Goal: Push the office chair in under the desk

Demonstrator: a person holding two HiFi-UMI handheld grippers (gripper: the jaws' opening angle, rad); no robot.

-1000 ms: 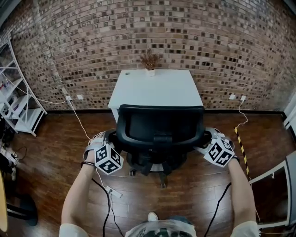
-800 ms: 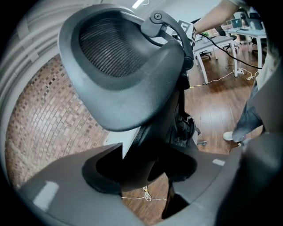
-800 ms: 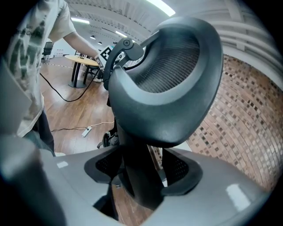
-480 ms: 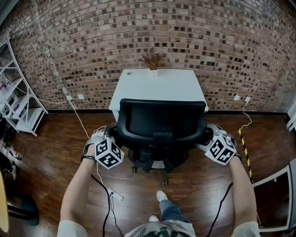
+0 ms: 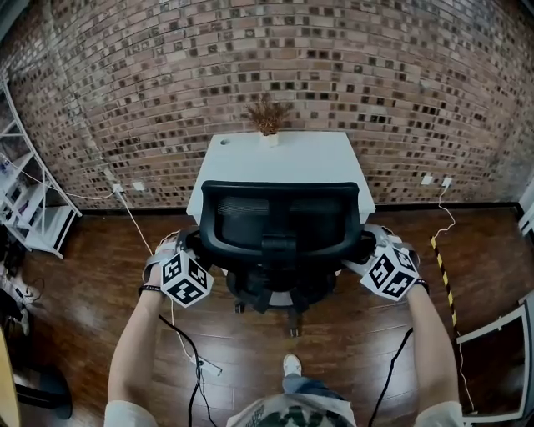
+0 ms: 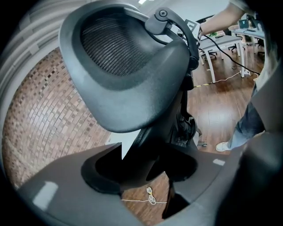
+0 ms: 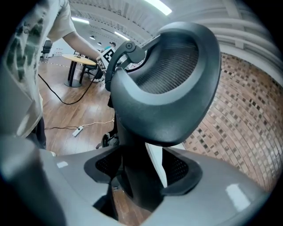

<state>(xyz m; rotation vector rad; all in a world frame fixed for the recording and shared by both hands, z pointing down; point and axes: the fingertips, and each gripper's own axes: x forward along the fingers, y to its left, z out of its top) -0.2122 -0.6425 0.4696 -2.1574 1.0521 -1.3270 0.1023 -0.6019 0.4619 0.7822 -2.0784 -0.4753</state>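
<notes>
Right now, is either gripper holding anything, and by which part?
Both hold the office chair. The left gripper is clamped on the left armrest stem below the pad. The right gripper is clamped on the right armrest stem.

Even indoor light, ceiling strips [image 7: 158,6] overhead, strong fisheye bending — dark vignetted corners, soft foreground.

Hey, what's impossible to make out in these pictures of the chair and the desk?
- Head view: the office chair backrest hides its seat and the desk front edge, so how far under it sits is unknown.
- Head view: the backrest also hides most wheels.
- Head view: the plant is too small to identify.
- Gripper views: the chair's armrests block nearly everything; the desk is only a white sliver.
</notes>
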